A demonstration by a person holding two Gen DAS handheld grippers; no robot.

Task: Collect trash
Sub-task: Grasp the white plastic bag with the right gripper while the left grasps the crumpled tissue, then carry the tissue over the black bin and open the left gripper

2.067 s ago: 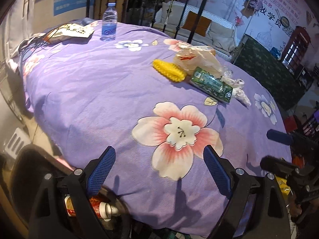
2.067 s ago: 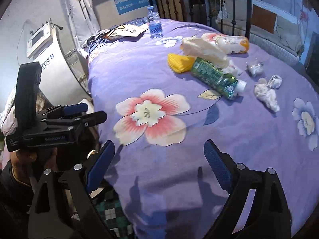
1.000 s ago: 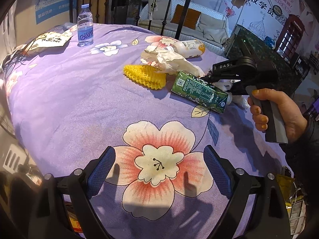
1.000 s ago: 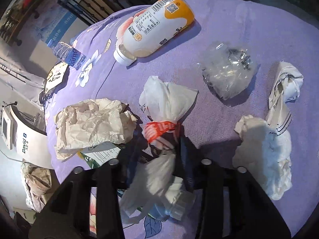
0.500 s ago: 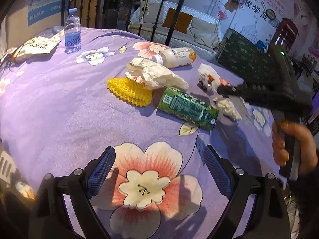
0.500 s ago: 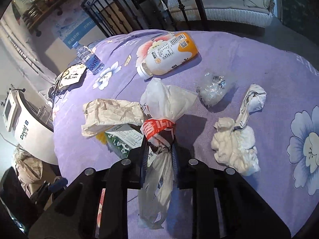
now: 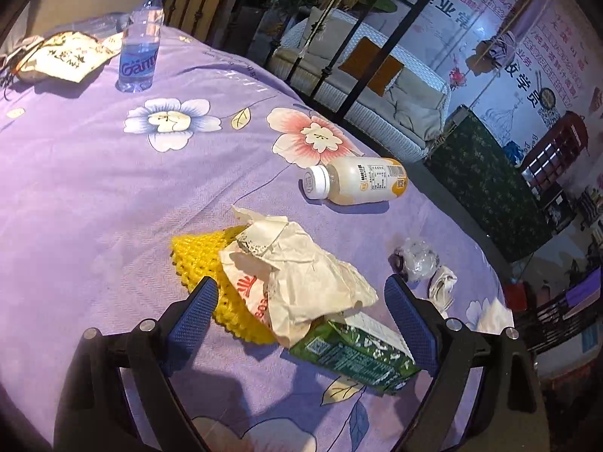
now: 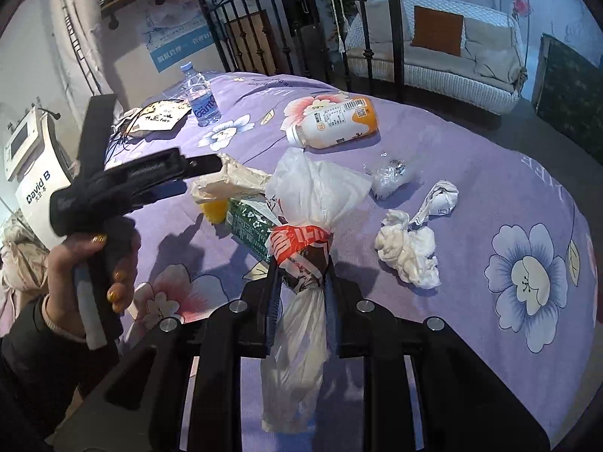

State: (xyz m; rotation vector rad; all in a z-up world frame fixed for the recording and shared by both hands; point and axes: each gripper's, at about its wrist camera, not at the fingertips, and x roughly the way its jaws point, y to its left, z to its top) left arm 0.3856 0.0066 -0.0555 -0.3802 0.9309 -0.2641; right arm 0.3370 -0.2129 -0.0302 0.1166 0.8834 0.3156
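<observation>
Since the earlier frame, left gripper (image 7: 299, 314) has closed in on the crumpled paper wrapper (image 7: 297, 271), jaws wide open and empty on either side of it, green carton (image 7: 354, 350) just beneath. From the right wrist, right gripper (image 8: 301, 282) has risen off the purple surface (image 8: 471, 196), jaws clamped on the white plastic bag (image 8: 305, 226), above the carton.
</observation>
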